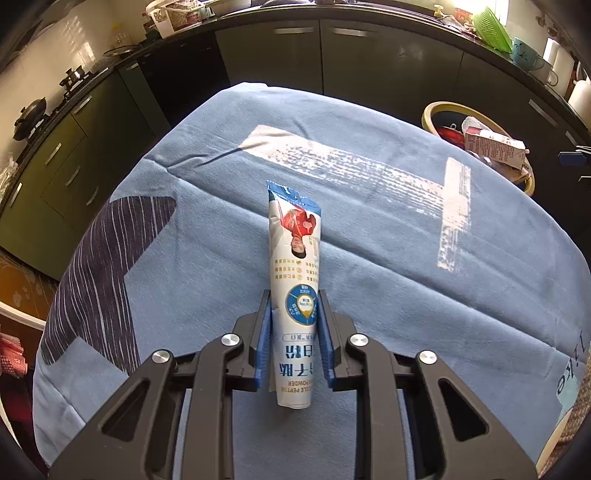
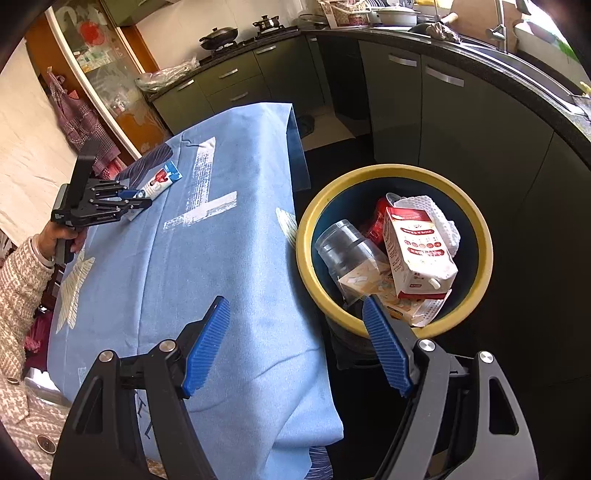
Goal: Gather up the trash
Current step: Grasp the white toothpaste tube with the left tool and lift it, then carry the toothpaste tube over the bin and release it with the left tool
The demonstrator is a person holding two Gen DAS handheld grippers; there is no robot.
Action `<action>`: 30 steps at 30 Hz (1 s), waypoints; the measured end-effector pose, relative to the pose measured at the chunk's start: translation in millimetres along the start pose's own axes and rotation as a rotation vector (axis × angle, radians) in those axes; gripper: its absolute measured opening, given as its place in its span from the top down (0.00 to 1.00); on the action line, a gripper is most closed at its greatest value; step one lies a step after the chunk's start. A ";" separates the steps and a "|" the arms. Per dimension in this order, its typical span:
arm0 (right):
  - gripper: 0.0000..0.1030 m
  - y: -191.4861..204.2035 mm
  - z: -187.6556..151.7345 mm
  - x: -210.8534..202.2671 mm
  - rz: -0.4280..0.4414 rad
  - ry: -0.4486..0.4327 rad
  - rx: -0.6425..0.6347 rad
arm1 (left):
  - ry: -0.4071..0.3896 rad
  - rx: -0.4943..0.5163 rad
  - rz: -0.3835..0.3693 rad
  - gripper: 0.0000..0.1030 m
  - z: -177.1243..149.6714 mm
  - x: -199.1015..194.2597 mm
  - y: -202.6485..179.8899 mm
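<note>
Fingers [image 1: 266, 332] astride sachet [image 1: 294, 273], mid-cloth [image 1: 369, 258]

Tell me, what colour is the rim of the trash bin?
Yellow; the trash bin is dark blue inside. The right wrist view shows it best.

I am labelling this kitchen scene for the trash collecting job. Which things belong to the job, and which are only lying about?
Belong to the job:
- sachet, between the left gripper fingers
- yellow-rimmed bin, already holding a carton and a clear jar
- right gripper, open and empty

Only lying about:
- blue tablecloth
- wok on the stove
- green colander
</note>
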State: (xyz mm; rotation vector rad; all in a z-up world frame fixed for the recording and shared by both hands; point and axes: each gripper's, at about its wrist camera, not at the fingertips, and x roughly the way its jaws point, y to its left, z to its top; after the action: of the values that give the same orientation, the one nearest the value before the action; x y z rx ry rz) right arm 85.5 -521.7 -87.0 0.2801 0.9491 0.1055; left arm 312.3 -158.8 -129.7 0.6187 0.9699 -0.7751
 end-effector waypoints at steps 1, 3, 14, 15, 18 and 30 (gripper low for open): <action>0.28 0.1 -2.6 -4.3 -0.001 -0.007 0.001 | -0.004 -0.003 0.005 0.79 -1.7 -2.6 -3.7; 0.28 0.4 -8.4 -12.9 -0.001 -0.022 0.003 | -0.017 -0.016 0.009 0.79 -5.8 -10.7 -11.5; 0.28 -0.5 -40.7 -56.8 -0.014 -0.091 0.014 | -0.116 -0.007 0.031 0.79 -5.9 -78.2 -79.6; 0.28 -1.2 -42.6 -60.0 -0.014 -0.098 0.014 | -0.126 -0.002 0.030 0.79 -3.0 -84.3 -88.3; 0.28 -4.8 -51.3 -72.7 -0.017 -0.122 0.019 | -0.142 0.001 0.002 0.79 8.8 -96.1 -108.5; 0.27 -60.8 -92.4 -105.5 -0.058 -0.163 0.126 | -0.118 0.073 -0.154 0.79 105.3 -59.2 -200.8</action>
State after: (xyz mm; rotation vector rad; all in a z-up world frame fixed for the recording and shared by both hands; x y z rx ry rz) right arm -52.9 -584.8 -72.0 0.3718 0.8023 -0.0308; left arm 181.3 -338.1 -54.8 0.5588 0.8907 -0.9771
